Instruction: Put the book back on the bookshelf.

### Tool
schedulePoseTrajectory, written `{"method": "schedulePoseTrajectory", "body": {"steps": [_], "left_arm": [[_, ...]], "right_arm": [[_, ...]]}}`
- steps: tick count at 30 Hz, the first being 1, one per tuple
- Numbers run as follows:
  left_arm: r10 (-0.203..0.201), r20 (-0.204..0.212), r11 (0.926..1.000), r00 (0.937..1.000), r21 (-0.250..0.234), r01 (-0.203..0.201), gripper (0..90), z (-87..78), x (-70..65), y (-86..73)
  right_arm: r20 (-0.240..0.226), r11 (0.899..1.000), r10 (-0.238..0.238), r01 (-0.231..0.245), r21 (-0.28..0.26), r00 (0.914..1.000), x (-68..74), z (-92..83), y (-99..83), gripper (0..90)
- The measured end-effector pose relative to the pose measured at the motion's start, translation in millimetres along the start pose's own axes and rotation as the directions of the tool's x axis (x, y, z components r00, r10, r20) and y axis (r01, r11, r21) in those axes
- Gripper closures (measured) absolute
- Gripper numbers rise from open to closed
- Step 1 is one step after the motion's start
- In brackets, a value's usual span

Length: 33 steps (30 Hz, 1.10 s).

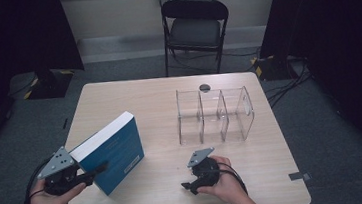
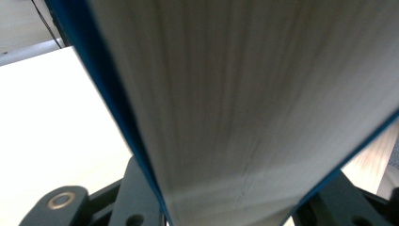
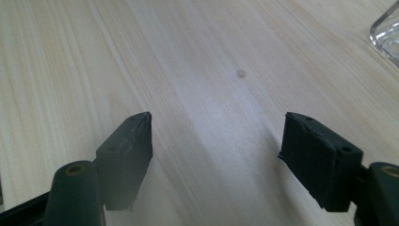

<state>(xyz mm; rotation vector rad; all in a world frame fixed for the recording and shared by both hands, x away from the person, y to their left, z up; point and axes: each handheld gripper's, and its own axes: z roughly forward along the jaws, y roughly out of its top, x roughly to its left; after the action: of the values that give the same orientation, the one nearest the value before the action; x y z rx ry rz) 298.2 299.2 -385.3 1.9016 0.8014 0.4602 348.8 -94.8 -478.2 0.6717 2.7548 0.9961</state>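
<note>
A person's left gripper (image 1: pixel 95 171) clamps a thick blue book (image 1: pixel 111 151), tilted off the wooden table (image 1: pixel 167 188) at about 8 o'clock. The right gripper (image 1: pixel 187 186), jaws spread wide with nothing between them, hangs low at 5 o'clock, near a clear acrylic divider rack (image 1: pixel 215 114) at 2 o'clock.

One blue book (image 1: pixel 116 151) – one clear three-slot organizer (image 1: pixel 215 114) – one folding chair (image 1: pixel 194 28) – two hand-held grippers.
</note>
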Motion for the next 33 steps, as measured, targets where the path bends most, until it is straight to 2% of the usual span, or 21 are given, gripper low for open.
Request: {"method": "schedulePoseTrajectory", "body": {"steps": [3,6,9,13,17,19,22,26,28,31,33], "left_arm": [[-0.007,-0.002,1.0000,1.0000,0.002,0.007,60.7,0.0,-1.6,-0.1],[0.007,-0.003,1.0000,1.0000,0.004,-0.007,60.7,-0.3,-0.5,0.2],[0.004,-0.004,1.0000,1.0000,0.003,-0.004,60.6,-0.1,0.2,0.4],[-0.010,-0.013,0.9999,0.9999,0.013,0.010,60.0,-0.1,-1.0,1.7],[0.004,-0.033,0.9999,0.9994,0.012,-0.003,58.5,-1.4,1.0,3.5],[-0.011,-0.049,0.9997,0.9987,-0.020,0.010,56.4,-4.1,2.2,6.1],[-0.009,-0.058,0.9967,0.9983,-0.081,0.004,52.9,-8.5,4.2,14.1],[0.011,-0.065,0.9985,0.9978,-0.053,-0.014,52.4,-4.0,5.8,20.0],[0.003,-0.059,0.9989,0.9983,-0.047,-0.006,51.8,-0.4,6.4,20.9],[0.014,-0.055,0.9990,0.9984,-0.043,-0.017,50.7,2.2,7.7,22.9],[0.002,-0.050,0.9990,0.9988,-0.043,-0.004,51.0,3.0,7.8,23.3]], "right_arm": [[-0.038,1.000,-0.004,0.003,-0.009,0.9993,-4.6,-1.9,9.3,23.4],[-0.034,1.000,-0.007,0.007,-0.001,0.9994,-7.7,-3.1,17.2,23.5],[-0.038,1.000,-0.011,0.010,-0.007,0.9992,-9.0,-2.1,22.0,23.7],[-0.046,1.000,-0.007,0.007,-0.006,0.9989,-9.4,-0.1,22.5,23.7],[-0.054,1.000,-0.003,0.002,-0.009,0.9986,-9.8,2.4,18.0,23.8],[-0.058,1.000,0.007,-0.008,-0.007,0.9983,-9.0,2.6,15.9,24.3],[-0.060,1.000,-0.003,0.003,-0.003,0.9982,-9.4,4.1,14.5,24.4],[-0.062,1.000,0.002,-0.002,0.002,0.9981,-8.9,5.8,15.6,25.0],[-0.064,1.000,0.005,-0.004,0.008,0.9979,-7.9,6.7,16.4,25.0],[-0.075,1.000,-0.001,0.001,-0.004,0.9972,-7.6,8.3,16.3,25.2],[-0.070,1.000,-0.003,0.003,0.000,0.9975,-7.5,8.2,15.7,25.5]]}}
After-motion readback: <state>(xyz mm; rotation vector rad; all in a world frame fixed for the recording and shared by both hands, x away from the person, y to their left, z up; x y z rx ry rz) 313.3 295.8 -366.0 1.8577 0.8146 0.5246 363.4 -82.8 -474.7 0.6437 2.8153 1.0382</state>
